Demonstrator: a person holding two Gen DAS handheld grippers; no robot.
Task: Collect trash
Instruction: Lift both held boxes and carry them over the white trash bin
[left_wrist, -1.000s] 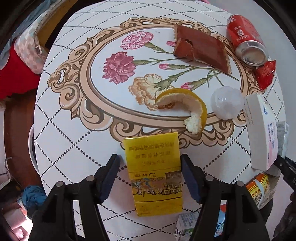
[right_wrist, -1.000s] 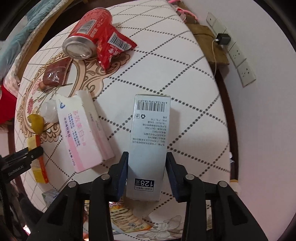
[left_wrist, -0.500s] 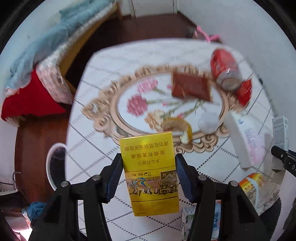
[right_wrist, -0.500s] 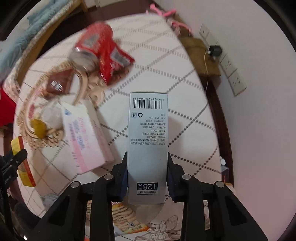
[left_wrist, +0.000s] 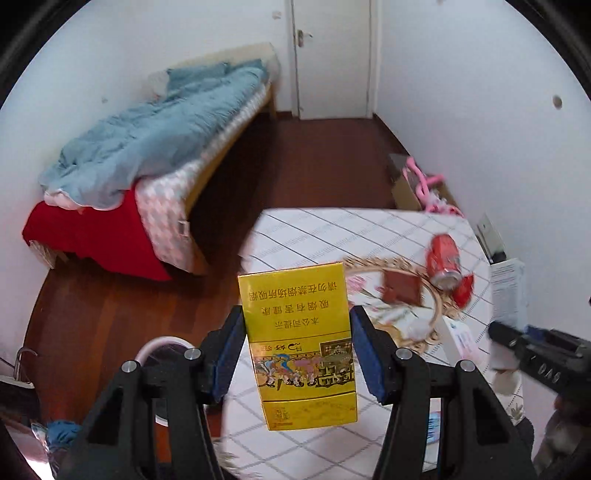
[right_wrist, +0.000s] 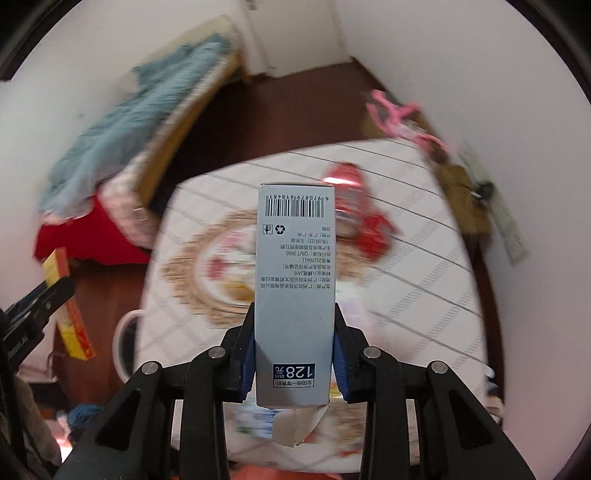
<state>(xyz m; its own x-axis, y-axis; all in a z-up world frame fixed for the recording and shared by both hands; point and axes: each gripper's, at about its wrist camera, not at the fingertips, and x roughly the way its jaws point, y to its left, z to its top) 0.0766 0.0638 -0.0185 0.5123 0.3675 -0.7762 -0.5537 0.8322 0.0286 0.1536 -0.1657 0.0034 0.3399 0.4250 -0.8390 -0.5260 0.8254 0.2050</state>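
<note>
left hand-held gripper (left_wrist: 297, 354): jaws close onto yellow cigarette pack (left_wrist: 299, 339), which no longer lies on counter (left_wrist: 369, 229) but hangs above it | right hand-held gripper (right_wrist: 294, 356): jaws close onto grey carton (right_wrist: 295, 280), likewise lifted off | views: tilt up from counter to bed (left_wrist: 147, 147), door (left_wrist: 332, 55)

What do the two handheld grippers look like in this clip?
Both the left gripper and the right gripper are matte black plastic with angular, open-framed arms, silver round pivot screws and blue pads lining the jaws. White lettering marks the side of each body. No cables or sleeves show.
</note>
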